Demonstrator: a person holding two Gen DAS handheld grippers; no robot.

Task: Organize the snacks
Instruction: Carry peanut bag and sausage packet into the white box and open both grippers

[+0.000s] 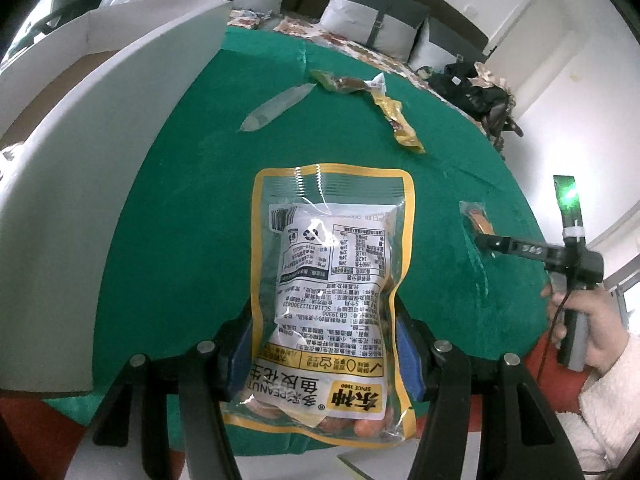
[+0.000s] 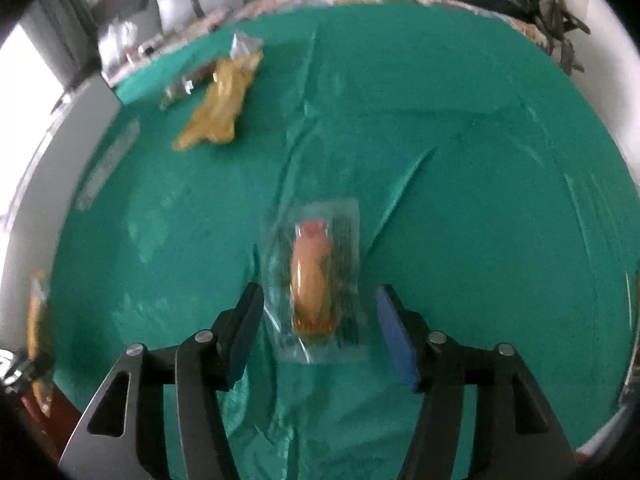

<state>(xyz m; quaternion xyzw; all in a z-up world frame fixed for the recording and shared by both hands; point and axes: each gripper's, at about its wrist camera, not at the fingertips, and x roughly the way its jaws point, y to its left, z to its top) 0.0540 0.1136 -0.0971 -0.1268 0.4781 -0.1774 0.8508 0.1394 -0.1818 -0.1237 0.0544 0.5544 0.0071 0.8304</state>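
Left gripper (image 1: 324,344): a yellow-bordered peanut packet (image 1: 328,280) is clamped between the 2 blue pads (image 1: 408,360), jaws about half apart and pressed against the packet's sides. The packet is held label-up above the green cloth (image 1: 180,200), and round orange nuts are seen through its clear near end.

Right gripper (image 2: 318,332): jaws are seen standing apart, pointed steeply down at the cloth. A small clear packet (image 2: 316,276) with an orange snack inside is lying flat on the cloth between the 2 fingers. A gap is visible at the right pad; at the left pad the packet's edge lies just beside it, and contact cannot be told through the blur. No grip is shown.

From the left wrist view, the right gripper (image 1: 486,242) is seen near the right edge of the cloth, carried in a hand (image 1: 588,320) with a white fleecy sleeve (image 1: 600,400).

Toward the far edge of the cloth, a crumpled yellow wrapper (image 1: 400,124) and a brown wrapper (image 1: 340,80) are lying close together, with a silvery strip (image 1: 276,108) just beside them.

At the left edge, an open cardboard box (image 1: 80,160) with white flaps is standing. Grey cushions (image 1: 376,20) are seen beyond the far edge.
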